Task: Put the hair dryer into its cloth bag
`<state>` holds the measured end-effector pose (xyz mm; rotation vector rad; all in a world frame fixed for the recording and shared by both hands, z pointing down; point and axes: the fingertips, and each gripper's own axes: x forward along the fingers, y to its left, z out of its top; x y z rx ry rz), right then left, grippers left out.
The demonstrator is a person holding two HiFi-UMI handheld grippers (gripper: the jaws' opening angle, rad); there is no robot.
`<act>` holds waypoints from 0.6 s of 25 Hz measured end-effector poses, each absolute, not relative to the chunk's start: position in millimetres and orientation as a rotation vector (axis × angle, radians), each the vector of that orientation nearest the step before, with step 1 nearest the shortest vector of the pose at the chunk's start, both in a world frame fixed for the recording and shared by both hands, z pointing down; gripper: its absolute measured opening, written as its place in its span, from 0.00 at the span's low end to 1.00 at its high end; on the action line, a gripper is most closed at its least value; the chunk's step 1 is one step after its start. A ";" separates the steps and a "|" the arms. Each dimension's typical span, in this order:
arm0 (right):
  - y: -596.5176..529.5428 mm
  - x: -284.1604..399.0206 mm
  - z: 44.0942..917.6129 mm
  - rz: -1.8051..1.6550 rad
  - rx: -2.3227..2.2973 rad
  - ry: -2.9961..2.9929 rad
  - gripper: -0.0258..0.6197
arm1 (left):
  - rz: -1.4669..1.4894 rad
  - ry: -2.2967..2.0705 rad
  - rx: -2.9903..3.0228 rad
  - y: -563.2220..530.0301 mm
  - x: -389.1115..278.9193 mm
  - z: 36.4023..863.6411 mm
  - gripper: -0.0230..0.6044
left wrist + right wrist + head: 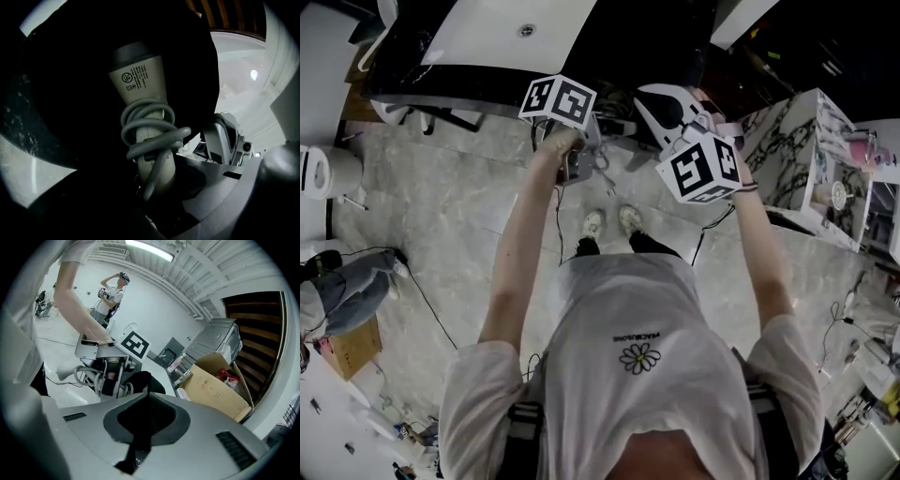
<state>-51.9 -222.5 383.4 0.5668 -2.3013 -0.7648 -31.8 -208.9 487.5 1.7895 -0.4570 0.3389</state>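
1. The left gripper (157,194) has its jaws closed on the bottom end of the hair dryer (140,89), down at the handle.
2. The right gripper (147,401) has its jaws pressed together on a strip of the black cloth bag (146,380).
3. The hair dryer sticks straight out from the left jaws, pointing away from them. Its grey cord (152,136) is wound round the handle.
4. The bag sits right at the dryer's far end. In the left gripper view the black cloth is all round that end. I cannot tell how deep it has gone in.
5. The right gripper is just beside the dryer, on its right side, holding the bag by its edge.
6. I think the next move is a push along the dryer's own long line, into the bag. The left hand should push and the right hand should hold the bag steady. If the dryer tips sideways, the wound cord may catch on the cloth.
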 end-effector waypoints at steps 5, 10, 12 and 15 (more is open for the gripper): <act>-220.0 -49.2 387.5 -0.757 0.559 -2.314 0.07 | 0.371 -0.555 1.788 -229.0 -36.3 488.0 0.25; -219.4 -47.0 383.8 -0.764 0.594 -2.321 0.07 | 0.388 -0.689 1.757 -256.1 -42.2 486.3 0.25; -219.5 -46.8 383.0 -0.762 0.608 -2.330 0.07 | 0.401 -0.759 1.757 -269.2 -45.6 484.6 0.26; -219.5 -46.0 382.1 -0.747 0.636 -2.347 0.07 | 0.459 -0.883 1.779 -286.2 -52.0 487.4 0.26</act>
